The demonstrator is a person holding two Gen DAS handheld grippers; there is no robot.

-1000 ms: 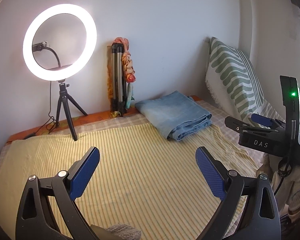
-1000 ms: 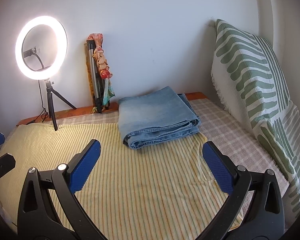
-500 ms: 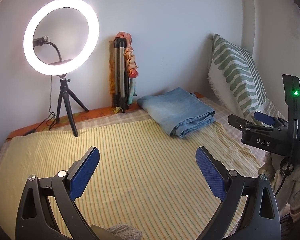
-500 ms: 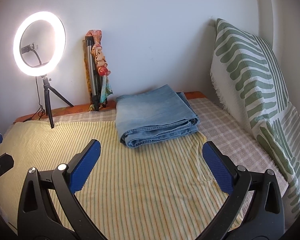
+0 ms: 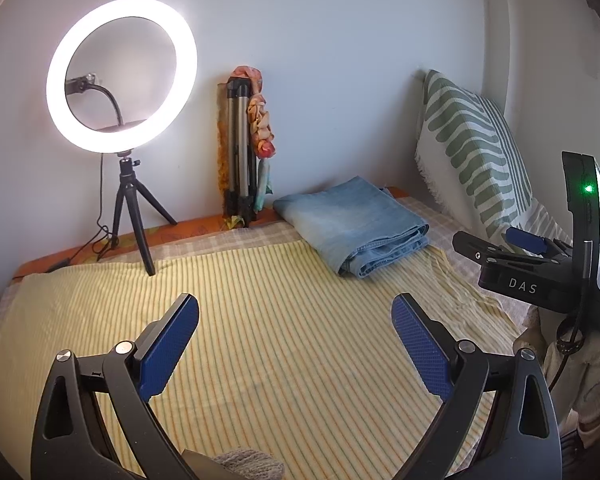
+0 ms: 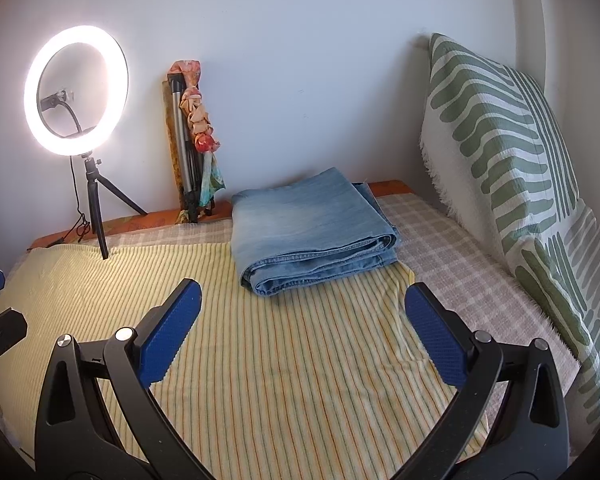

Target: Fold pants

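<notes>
Folded light-blue denim pants [image 5: 356, 224] lie in a neat stack at the far side of the bed, half on the yellow striped cloth [image 5: 260, 320]; they also show in the right wrist view [image 6: 312, 228]. My left gripper [image 5: 296, 344] is open and empty, held above the striped cloth, well short of the pants. My right gripper [image 6: 304, 332] is open and empty, just in front of the pants. The right gripper's body shows at the right edge of the left wrist view [image 5: 540, 276].
A lit ring light on a small tripod [image 5: 122, 80] stands at the back left. A folded tripod with a scarf [image 5: 244, 144] leans on the wall. A green-patterned pillow [image 6: 500, 128] stands along the right side. A checked sheet [image 6: 452, 248] covers the bed.
Both grippers have drifted slightly back and tilted; the pants and ring light sit a little differently in view. Both grippers stay open and empty. The pants have not moved.
</notes>
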